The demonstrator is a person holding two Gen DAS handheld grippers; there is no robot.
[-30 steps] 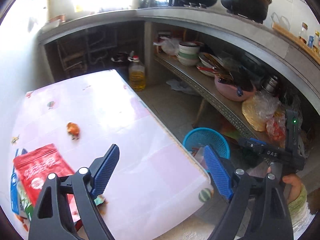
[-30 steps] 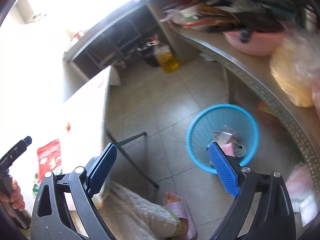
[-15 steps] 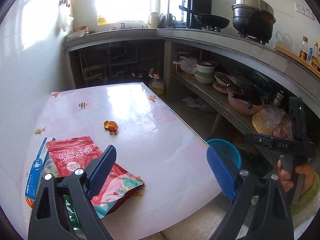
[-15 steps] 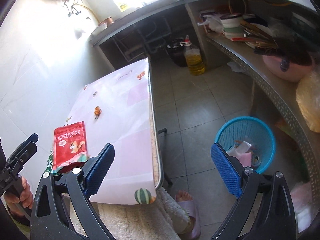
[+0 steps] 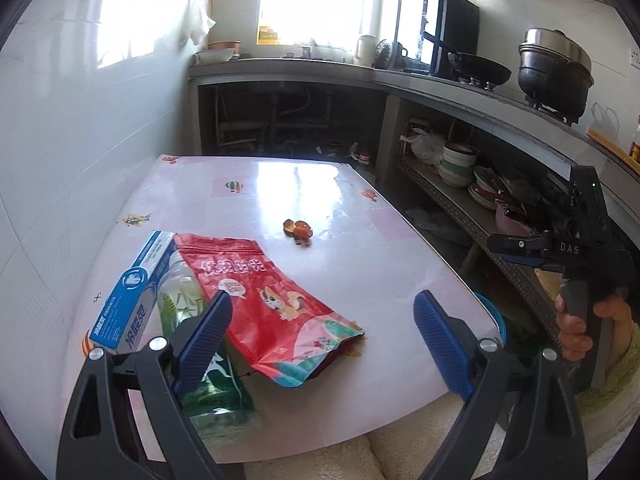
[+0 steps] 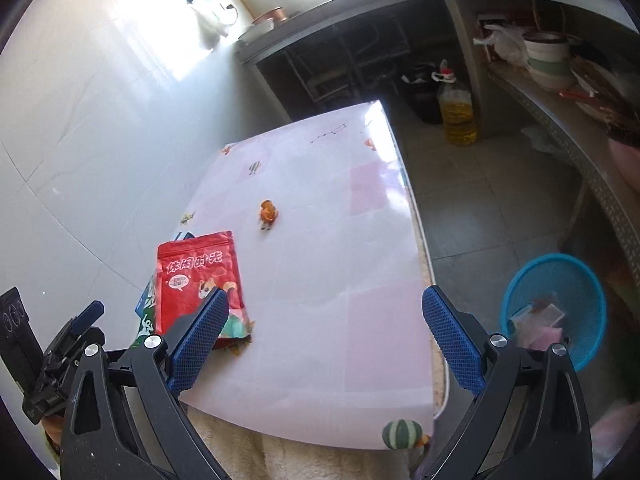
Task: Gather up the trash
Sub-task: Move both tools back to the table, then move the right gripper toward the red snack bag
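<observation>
On the pink glossy-covered table (image 5: 320, 184), a red foil snack pouch (image 5: 264, 300) lies near its left edge, a small orange peel scrap (image 5: 298, 229) sits mid-table. My left claw (image 5: 320, 336) and right claw (image 6: 326, 338) hang wide apart, empty.

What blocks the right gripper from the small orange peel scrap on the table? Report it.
Nothing visible. The right gripper, jaws open and empty, faces bare pink tablecloth up to the orange peel scrap; the red snack pouch lies off to the left.
</observation>
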